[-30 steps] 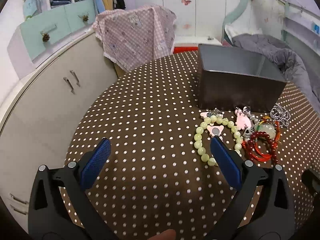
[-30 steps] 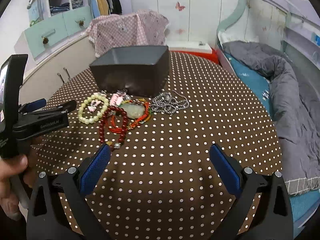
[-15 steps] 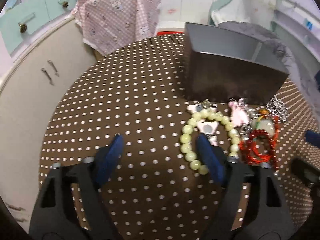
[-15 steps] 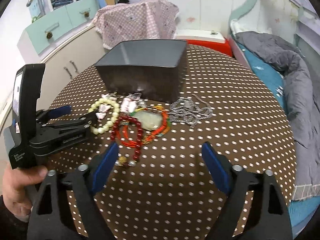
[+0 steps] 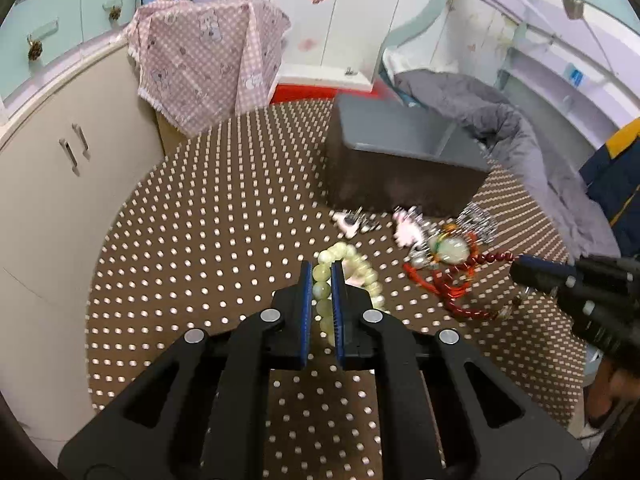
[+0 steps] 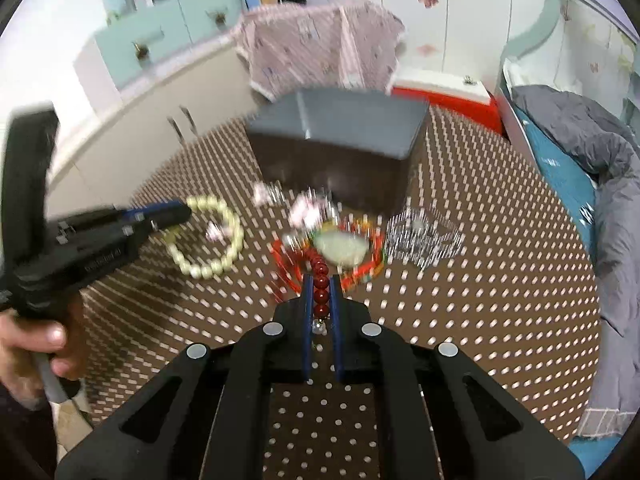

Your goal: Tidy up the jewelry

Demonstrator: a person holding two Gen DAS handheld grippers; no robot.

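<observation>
Jewelry organization is judged to be at its first pick: no piece is seen inside the grey box (image 5: 404,148), though its floor is only partly in view, and every visible piece is outside it.

Bench (image 5: 224,216): covered in brown cloth with white dots; it fills the centre of both views and carries all task items.

Grey box: open-topped, at upper centre of both views, standing on the bench directly behind the jewelry.

Jewelry cluster: lies along the near wall of the box, at centre right of the left wrist view. It includes a silver chain (image 6: 424,236), a pale green pendant (image 5: 450,249) on red and orange cord, and pink charms (image 5: 408,229). Motion blur hides finer detail.

Green bead bracelet (image 5: 344,260): centre of the left wrist view. The left gripper (image 5: 321,276) has its fingers clamped on one side of the loop; the rest of the loop appears to lie on the bench.

Red bead bracelet (image 6: 321,280): lower centre of the right wrist view. The right gripper (image 6: 322,292) has its fingers clamped on a run of its beads.

Remaining work, as judged: carry both bracelets to the box, release them, then collect the chain, pendant and charms.
</observation>
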